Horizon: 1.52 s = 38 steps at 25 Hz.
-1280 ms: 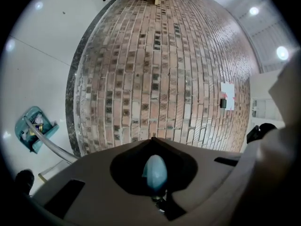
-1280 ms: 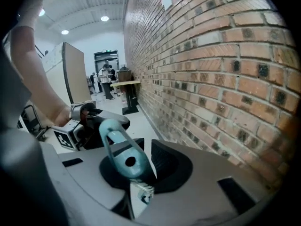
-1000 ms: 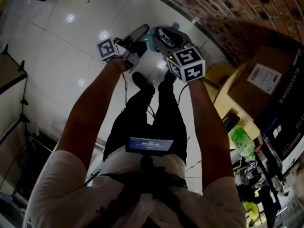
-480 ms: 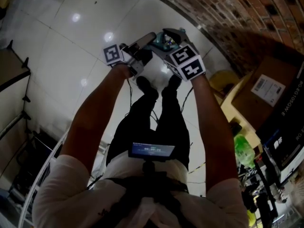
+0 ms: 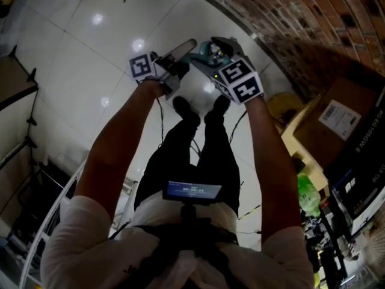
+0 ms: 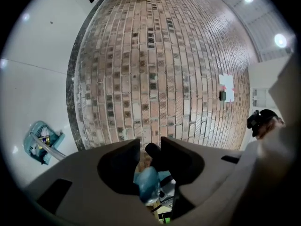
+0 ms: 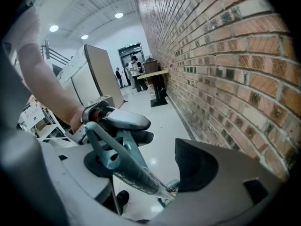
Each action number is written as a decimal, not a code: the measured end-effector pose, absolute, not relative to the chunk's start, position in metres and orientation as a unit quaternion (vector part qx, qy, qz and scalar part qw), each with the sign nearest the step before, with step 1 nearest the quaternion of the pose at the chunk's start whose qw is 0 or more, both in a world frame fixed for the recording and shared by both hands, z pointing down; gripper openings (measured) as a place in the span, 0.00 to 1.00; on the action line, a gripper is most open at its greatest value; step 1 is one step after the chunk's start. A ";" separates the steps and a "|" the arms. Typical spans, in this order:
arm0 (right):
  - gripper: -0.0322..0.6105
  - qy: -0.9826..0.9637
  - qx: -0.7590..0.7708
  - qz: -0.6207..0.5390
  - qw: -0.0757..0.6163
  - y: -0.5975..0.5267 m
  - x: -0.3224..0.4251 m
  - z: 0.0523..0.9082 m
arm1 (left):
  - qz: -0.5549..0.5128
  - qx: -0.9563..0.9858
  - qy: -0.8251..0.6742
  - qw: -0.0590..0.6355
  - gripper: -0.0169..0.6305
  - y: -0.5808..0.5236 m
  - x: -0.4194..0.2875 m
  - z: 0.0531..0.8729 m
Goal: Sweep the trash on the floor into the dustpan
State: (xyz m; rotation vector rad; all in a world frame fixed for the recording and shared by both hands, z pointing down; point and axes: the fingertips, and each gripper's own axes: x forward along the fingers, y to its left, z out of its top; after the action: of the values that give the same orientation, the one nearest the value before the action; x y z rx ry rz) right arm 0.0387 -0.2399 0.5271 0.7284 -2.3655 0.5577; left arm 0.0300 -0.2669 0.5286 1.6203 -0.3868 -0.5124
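Note:
A teal dustpan (image 6: pixel 42 140) with bits of trash in it sits on the white floor by the foot of the brick wall; it also shows past both grippers in the head view (image 5: pixel 209 48). A teal handle (image 7: pixel 123 161) with a hanging hole slants between the jaws of my right gripper (image 7: pixel 150 164). Those jaws are opening wide, and the handle leans on the left pad only. My left gripper (image 6: pixel 150 142) points level at the wall, its jaws opening by a narrow gap. The handle's top shows through that gap. Whether the pads touch it I cannot tell.
The brick wall (image 5: pixel 283 17) runs close on the right. A cardboard box (image 5: pixel 340 110), a yellow object (image 5: pixel 281 104) and a green bottle (image 5: pixel 308 188) crowd the right side. The person's shoes (image 5: pixel 186 110) stand just behind the grippers. People stand far down the hall (image 7: pixel 134 69).
Both grippers have stayed close together over the dustpan. The right gripper has shifted slightly and rolled a little. The left one has hardly moved.

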 end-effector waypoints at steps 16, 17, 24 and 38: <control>0.64 -0.872 0.287 0.220 0.329 -0.225 0.067 0.538 | -0.220 0.728 -0.254 0.598 0.27 -0.285 -0.008 0.531; 0.64 -0.871 0.289 0.223 0.328 -0.223 0.068 0.538 | -0.218 0.727 -0.259 0.597 0.27 -0.285 -0.011 0.532; 0.64 -0.867 0.297 0.230 0.327 -0.221 0.072 0.537 | -0.214 0.729 -0.296 0.579 0.29 -0.286 -0.031 0.530; 0.64 -0.850 0.342 0.242 0.319 -0.209 0.113 0.521 | -0.206 0.740 -0.342 0.541 0.29 -0.251 -0.072 0.499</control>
State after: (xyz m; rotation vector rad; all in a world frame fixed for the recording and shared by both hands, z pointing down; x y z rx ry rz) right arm 0.1130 -0.2086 0.5214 0.9008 -2.2354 0.6377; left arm -0.0724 -0.2507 0.4993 1.7586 -0.8117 -0.4901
